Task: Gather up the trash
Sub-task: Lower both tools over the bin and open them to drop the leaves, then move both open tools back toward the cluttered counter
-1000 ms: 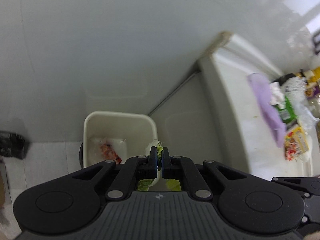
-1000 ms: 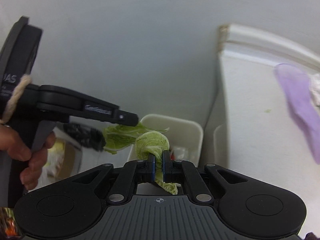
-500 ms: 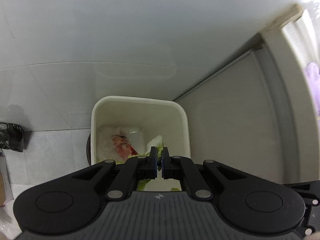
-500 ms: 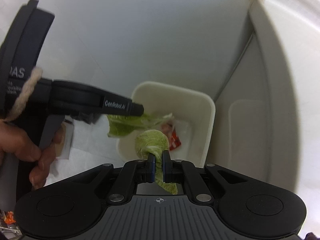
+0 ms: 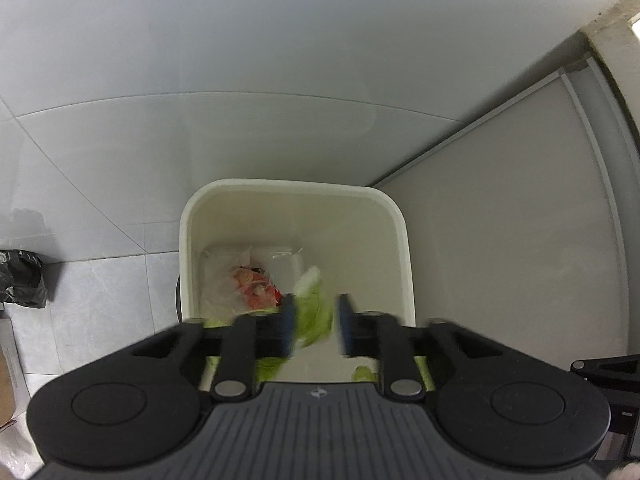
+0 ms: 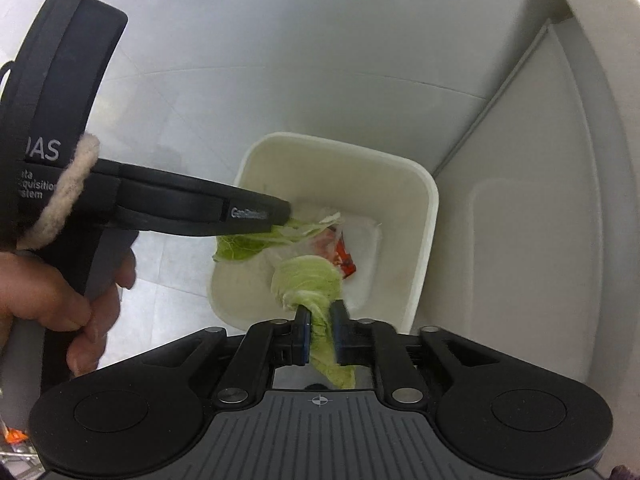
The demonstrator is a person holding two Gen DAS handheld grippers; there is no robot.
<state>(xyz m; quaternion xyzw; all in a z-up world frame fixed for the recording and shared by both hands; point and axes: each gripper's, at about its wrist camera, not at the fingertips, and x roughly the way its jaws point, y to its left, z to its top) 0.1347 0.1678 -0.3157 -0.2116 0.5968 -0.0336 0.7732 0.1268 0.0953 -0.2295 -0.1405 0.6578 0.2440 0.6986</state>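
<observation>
Two cabbage leaves (image 6: pixel 308 276) hang over the open white bin (image 6: pixel 424 192), one in each gripper, above wrappers (image 5: pixel 256 292) already inside. The jaws of the left gripper (image 5: pixel 314 326) and right gripper (image 6: pixel 320 334) are opening, leaves loose between them. This drop looks nearly done; whether trash remains elsewhere cannot be told.

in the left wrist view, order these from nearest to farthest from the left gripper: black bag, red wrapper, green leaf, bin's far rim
1. green leaf, between the opening jaws of the left gripper
2. red wrapper, down in the bin, just left
3. bin's far rim, straight ahead
4. black bag, on the floor, far left
</observation>
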